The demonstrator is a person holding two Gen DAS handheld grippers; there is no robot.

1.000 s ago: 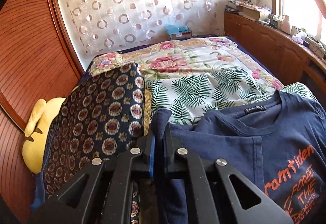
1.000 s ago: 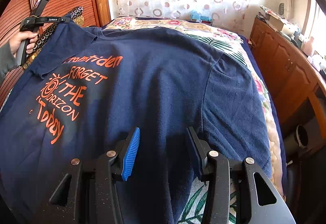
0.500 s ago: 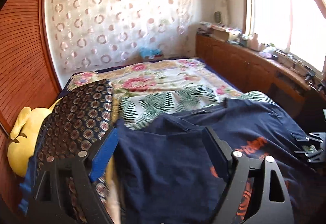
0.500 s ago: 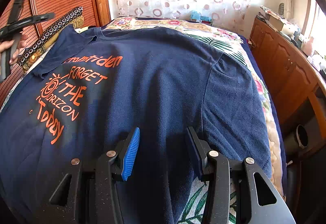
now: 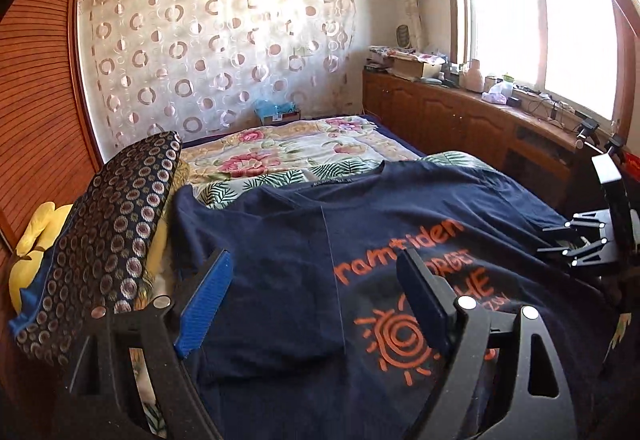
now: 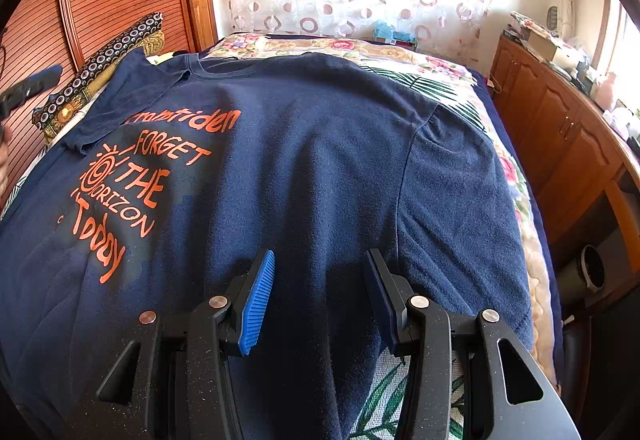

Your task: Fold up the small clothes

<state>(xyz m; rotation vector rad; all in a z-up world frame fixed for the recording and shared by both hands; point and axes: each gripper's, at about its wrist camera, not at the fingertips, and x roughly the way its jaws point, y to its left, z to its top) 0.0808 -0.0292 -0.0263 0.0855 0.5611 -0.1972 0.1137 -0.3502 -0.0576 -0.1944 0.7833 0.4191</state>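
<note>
Your left gripper [image 5: 316, 300] is hovering wide open over the navy T-shirt [image 5: 400, 240], gripping nothing; one sleeve [image 5: 260, 272] is lying folded inward across the chest, its edge just beside the orange print [image 5: 416, 292]. Your right gripper [image 6: 320, 292] is also standing open and empty, its blue pads [image 6: 258, 300] sitting low over the shirt's hem area. The T-shirt is lying spread face-up on the floral bedspread [image 6: 516, 176] of the bed, collar pointing toward the curtain [image 5: 216, 52]. A patterned pillow [image 5: 108, 224] is resting just beside the shirt's left shoulder.
</note>
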